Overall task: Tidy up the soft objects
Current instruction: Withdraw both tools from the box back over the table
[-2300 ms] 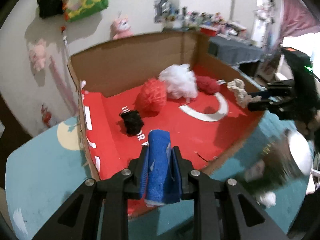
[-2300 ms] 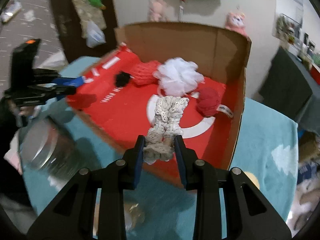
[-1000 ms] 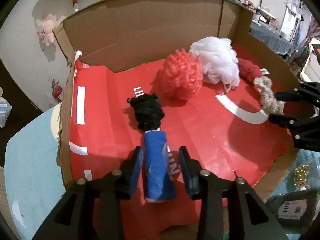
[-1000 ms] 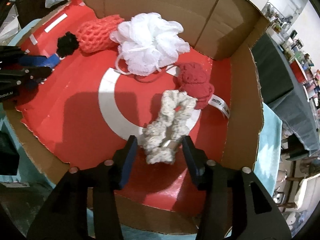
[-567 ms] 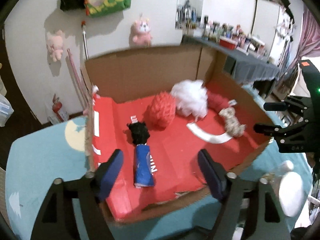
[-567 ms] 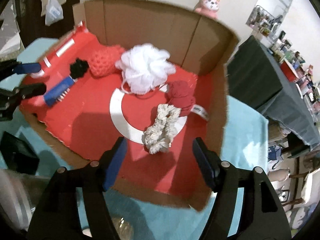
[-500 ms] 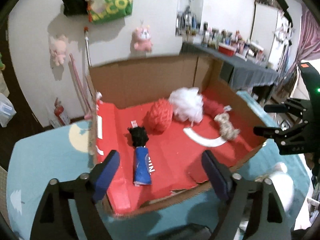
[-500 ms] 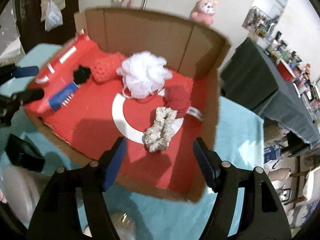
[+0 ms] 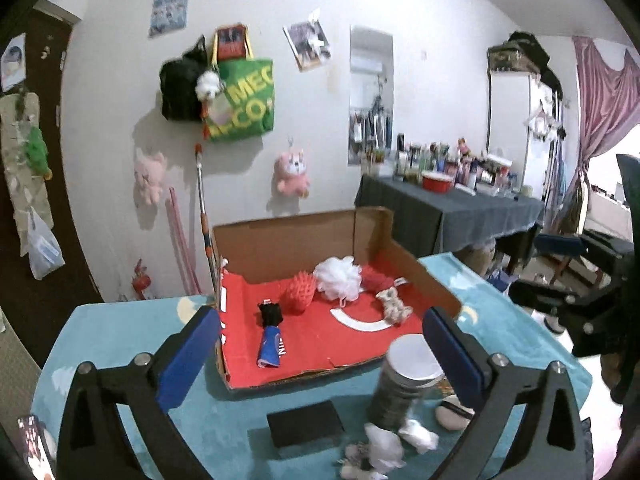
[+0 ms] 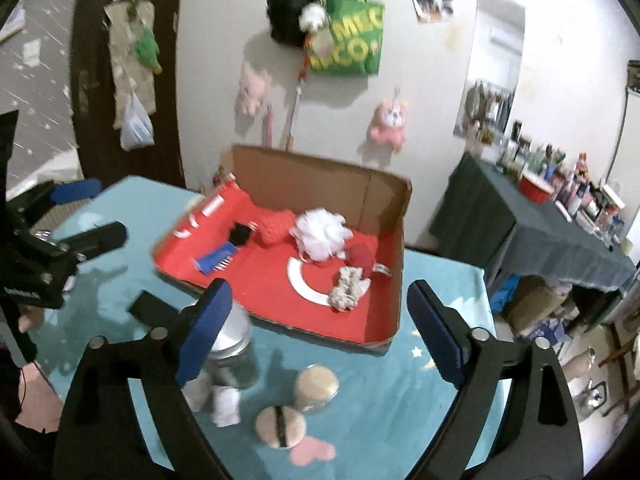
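A cardboard box (image 9: 288, 248) with a red floor stands on the teal table. In it lie a blue fabric roll (image 9: 273, 345), a black scrunchie (image 9: 270, 313), a red mesh ball (image 9: 299, 297), a white bath puff (image 9: 338, 283), a dark red ball (image 9: 373, 279) and a beige scrunchie (image 9: 394, 305). My left gripper (image 9: 320, 320) hangs above the table before the box, its jaws opening wide with nothing between them. My right gripper (image 10: 318, 292) is also pulled back from the box (image 10: 304, 184), its jaws opening and empty. The beige scrunchie (image 10: 347, 283) and blue roll (image 10: 214, 261) lie free.
On the table in front of the box stand a jar with a silver lid (image 9: 404, 380), a black block (image 9: 306, 428), white crumpled pieces (image 9: 384, 444), a tan-lidded jar (image 10: 316, 388) and a round puff (image 10: 280, 420). A dark-clothed side table (image 9: 448, 208) stands at the back right.
Both grippers let go inside the box, the left of the blue roll, the right of the beige scrunchie. Both then opened wide and drew back and up from the box.
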The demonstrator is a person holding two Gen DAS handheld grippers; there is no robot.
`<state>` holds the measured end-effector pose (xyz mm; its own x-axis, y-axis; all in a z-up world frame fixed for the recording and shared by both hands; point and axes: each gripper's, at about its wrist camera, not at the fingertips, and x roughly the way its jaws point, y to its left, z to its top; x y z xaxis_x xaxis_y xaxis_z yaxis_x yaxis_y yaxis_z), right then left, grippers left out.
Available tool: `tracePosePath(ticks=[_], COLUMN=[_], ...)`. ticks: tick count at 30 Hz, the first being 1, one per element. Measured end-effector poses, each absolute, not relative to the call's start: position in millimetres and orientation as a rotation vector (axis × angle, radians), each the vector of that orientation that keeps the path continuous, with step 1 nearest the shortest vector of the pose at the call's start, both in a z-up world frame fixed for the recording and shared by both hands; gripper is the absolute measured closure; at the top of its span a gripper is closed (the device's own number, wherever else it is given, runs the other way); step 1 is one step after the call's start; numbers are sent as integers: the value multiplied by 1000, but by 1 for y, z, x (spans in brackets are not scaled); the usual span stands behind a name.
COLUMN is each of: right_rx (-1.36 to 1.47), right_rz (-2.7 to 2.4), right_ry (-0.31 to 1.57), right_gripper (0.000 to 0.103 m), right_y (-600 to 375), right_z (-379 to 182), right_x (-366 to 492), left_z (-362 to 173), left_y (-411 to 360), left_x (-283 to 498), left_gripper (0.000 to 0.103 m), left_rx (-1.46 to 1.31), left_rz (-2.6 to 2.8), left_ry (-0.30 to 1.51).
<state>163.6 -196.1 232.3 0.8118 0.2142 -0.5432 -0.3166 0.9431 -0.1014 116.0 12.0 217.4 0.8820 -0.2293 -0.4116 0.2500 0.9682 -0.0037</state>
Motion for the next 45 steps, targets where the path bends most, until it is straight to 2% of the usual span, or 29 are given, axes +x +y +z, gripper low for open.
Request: tracePosePath(ticks=[8, 19, 45], right_rx=[-156, -120, -45], right_rz=[274, 217, 122], right_ry=[428, 365, 412], right_gripper=[9, 8, 8], right_y=[-193, -196, -202], right_z=[231, 190, 82], right_x=[91, 40, 17], left_z=[210, 176, 72], left_y=[6, -5, -9], left_x=[61, 21, 22], left_gripper=[0, 0, 0], left_rx=[21, 17, -41], left_rz=[-226, -180, -157], left_ry=[324, 285, 486])
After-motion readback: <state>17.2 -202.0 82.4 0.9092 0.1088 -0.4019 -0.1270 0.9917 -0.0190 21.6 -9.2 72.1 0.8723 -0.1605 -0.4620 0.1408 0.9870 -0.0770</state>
